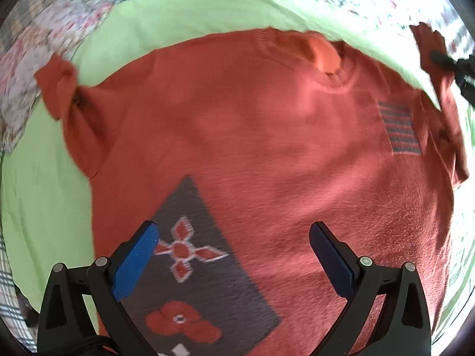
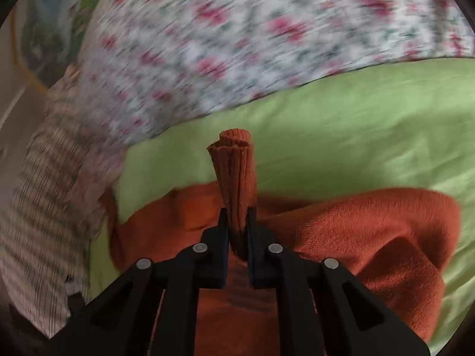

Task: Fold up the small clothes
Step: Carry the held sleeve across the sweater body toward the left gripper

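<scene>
A small orange-red knit sweater (image 1: 252,136) lies face up on a light green sheet (image 1: 47,195). It has a grey patch with red flowers (image 1: 196,267) and a small striped patch (image 1: 399,127). My left gripper (image 1: 233,237) is open and empty above the sweater's lower front. My right gripper (image 2: 237,216) is shut on the ribbed cuff of the sweater's sleeve (image 2: 234,172) and holds it up off the sheet. The right gripper also shows in the left wrist view (image 1: 439,57), at the far right sleeve. The other sleeve (image 1: 59,86) lies at the left.
A floral bedspread (image 2: 237,35) lies beyond the green sheet. A striped plaid cloth (image 2: 47,195) lies at the left of the right wrist view. The green sheet (image 2: 356,136) extends around the sweater.
</scene>
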`<state>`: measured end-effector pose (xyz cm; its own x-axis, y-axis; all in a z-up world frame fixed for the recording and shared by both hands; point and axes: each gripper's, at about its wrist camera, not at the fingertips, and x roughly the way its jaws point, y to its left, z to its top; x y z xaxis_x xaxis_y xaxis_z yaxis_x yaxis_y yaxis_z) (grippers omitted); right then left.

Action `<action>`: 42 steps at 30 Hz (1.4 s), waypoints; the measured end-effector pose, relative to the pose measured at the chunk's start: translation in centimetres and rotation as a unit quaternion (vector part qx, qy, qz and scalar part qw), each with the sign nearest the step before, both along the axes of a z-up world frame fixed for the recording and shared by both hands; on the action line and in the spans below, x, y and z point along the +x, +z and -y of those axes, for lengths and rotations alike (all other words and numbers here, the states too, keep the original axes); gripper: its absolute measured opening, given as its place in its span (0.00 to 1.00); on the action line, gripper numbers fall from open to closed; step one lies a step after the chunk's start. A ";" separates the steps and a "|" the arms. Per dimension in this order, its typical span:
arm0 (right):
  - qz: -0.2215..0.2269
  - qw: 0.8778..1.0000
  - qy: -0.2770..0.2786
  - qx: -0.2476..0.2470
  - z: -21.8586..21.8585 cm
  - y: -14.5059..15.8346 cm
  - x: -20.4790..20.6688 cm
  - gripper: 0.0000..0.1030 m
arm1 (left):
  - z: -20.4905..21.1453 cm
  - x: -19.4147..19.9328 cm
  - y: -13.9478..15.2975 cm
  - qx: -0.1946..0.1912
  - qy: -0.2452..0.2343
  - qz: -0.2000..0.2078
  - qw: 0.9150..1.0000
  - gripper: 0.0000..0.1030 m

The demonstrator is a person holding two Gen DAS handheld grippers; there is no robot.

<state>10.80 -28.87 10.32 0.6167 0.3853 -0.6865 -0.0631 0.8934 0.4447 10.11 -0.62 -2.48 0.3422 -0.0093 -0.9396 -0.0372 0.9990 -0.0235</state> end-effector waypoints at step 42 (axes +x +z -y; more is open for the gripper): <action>-0.085 0.995 -0.041 0.016 -5.5 -7.3 -8.1 0.51 | -5.7 8.5 -3.2 -0.186 0.047 0.040 0.981 0.54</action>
<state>2.68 -23.41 3.04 0.5227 0.3616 -0.7720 0.0878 0.8779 0.4707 18.58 5.06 -5.73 0.4309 -0.3102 -0.8474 -0.1124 0.9133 -0.3915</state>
